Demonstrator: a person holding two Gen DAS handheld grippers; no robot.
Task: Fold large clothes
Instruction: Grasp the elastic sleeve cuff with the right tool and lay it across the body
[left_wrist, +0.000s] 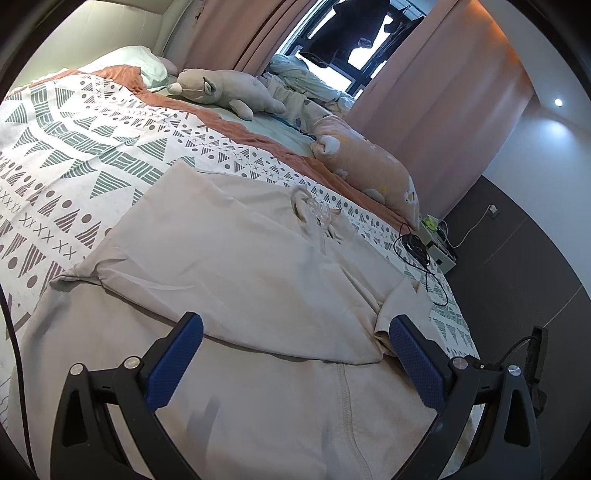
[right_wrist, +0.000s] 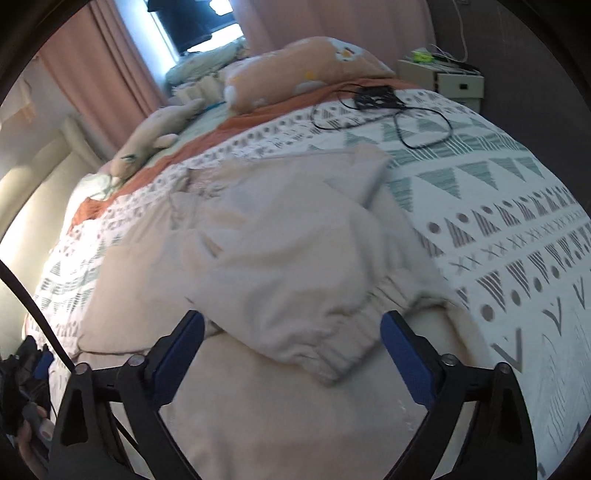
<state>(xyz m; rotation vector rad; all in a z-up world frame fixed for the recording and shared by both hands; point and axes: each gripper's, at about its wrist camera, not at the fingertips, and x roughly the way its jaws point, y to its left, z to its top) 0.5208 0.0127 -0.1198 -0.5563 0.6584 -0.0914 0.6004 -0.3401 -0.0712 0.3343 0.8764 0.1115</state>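
A large cream zip-up garment (left_wrist: 229, 280) lies spread on the patterned bedspread (left_wrist: 74, 140), one sleeve folded across its front. In the left wrist view my left gripper (left_wrist: 295, 332) stands open just above the cloth, its blue pads (left_wrist: 173, 365) wide apart with nothing between them. In the right wrist view the same garment (right_wrist: 280, 266) lies bunched, and a ribbed sleeve cuff (right_wrist: 332, 350) rests between the spread fingers of my right gripper (right_wrist: 291, 328). The pads (right_wrist: 406, 362) do not press on the cuff. The right gripper is open.
A grey plush toy (left_wrist: 229, 90) and a peach pillow (left_wrist: 373, 173) lie along the far side of the bed. A black cable with a charger (right_wrist: 373, 98) sits on the bedspread. A white bedside cabinet (right_wrist: 443, 79) stands past the bed's corner. Pink curtains (left_wrist: 443, 92) hang behind.
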